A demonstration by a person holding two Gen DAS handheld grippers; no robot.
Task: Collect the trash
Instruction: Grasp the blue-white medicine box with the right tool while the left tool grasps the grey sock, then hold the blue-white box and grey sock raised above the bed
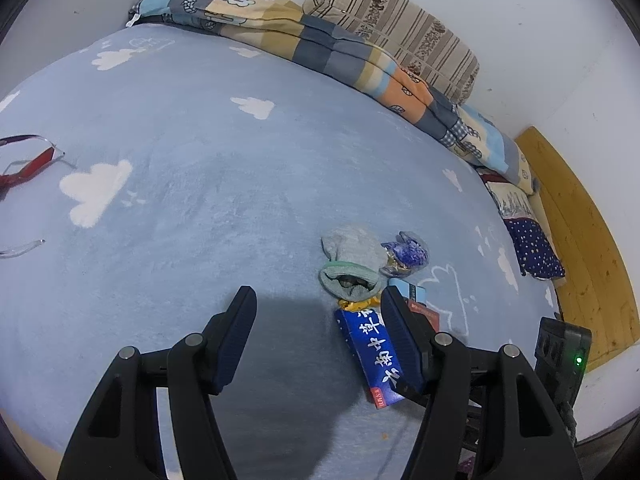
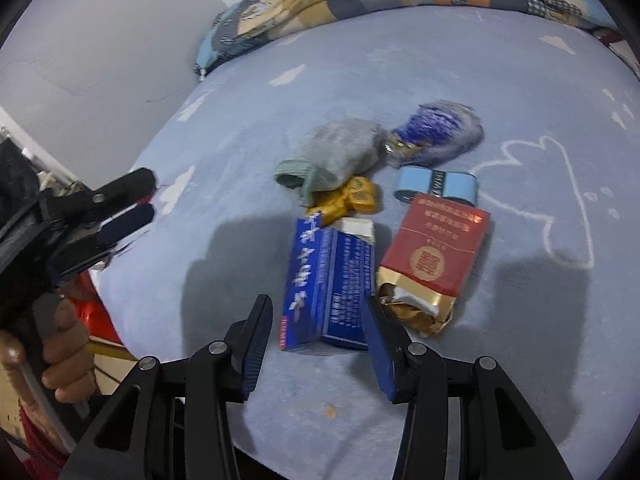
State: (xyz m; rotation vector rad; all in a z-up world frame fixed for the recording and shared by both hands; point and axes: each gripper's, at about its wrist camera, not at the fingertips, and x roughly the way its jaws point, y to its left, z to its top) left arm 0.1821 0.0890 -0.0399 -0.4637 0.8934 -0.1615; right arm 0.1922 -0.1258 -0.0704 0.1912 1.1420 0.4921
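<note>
A pile of trash lies on the blue cloud-print bed (image 2: pixel 400 60). It holds a blue box with white characters (image 2: pixel 328 280), a torn red cigarette pack (image 2: pixel 432 252), a light blue pack (image 2: pixel 436 186), a gold wrapper (image 2: pixel 352 200), a blue-purple wrapper (image 2: pixel 436 132) and a grey sock (image 2: pixel 340 156). My right gripper (image 2: pixel 318 318) is open, its jaws on either side of the blue box's near end. My left gripper (image 1: pixel 318 306) is open and empty above the bed, left of the blue box (image 1: pixel 372 356). The sock (image 1: pixel 352 264) lies just beyond it.
A folded patchwork quilt (image 1: pixel 320 44) and a striped pillow (image 1: pixel 400 28) lie along the wall. A clear bag with red trim (image 1: pixel 28 168) sits at the left edge. A wooden headboard (image 1: pixel 580 240) is on the right. The left gripper also shows in the right wrist view (image 2: pixel 136 196).
</note>
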